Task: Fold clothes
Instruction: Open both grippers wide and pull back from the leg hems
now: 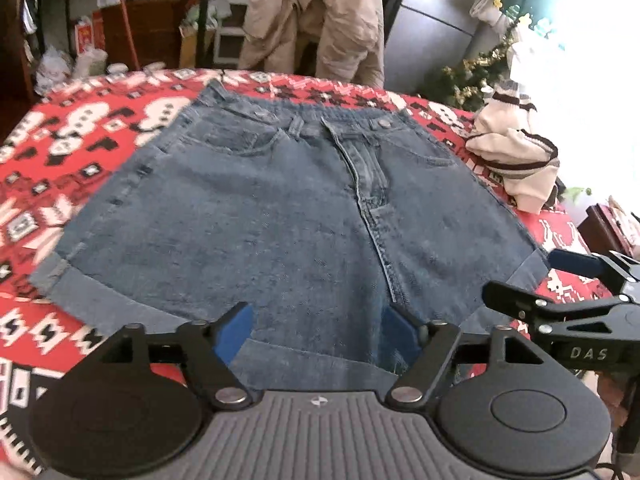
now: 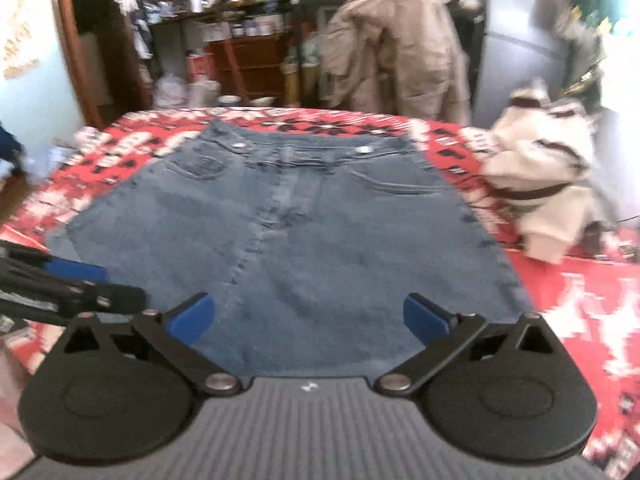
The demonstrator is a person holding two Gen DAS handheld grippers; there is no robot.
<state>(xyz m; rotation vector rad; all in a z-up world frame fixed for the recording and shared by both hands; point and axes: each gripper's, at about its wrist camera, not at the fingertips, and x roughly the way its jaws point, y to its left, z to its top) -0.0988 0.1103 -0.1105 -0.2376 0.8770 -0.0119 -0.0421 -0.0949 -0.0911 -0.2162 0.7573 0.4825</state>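
Note:
Blue denim shorts (image 1: 280, 208) lie flat on the red patterned tablecloth (image 1: 80, 132), waistband far, cuffed hems near. My left gripper (image 1: 318, 330) is open just above the near hem close to the crotch seam, its blue pads (image 1: 236, 328) spread wide over the denim. In the right wrist view the shorts (image 2: 300, 232) look blurred, and my right gripper (image 2: 308, 316) hangs open over the near edge of their right leg. The right gripper (image 1: 536, 280) shows at the right edge of the left wrist view, and the left gripper (image 2: 96, 280) at the left edge of the right wrist view.
A cream sweater with dark stripes (image 1: 516, 152) is bunched at the table's right side (image 2: 540, 184). A beige jacket (image 1: 320, 20) hangs over a chair behind the table. A grey fridge (image 1: 436, 12), a small tinsel tree (image 1: 472, 76) and cluttered shelves (image 1: 132, 20) stand beyond.

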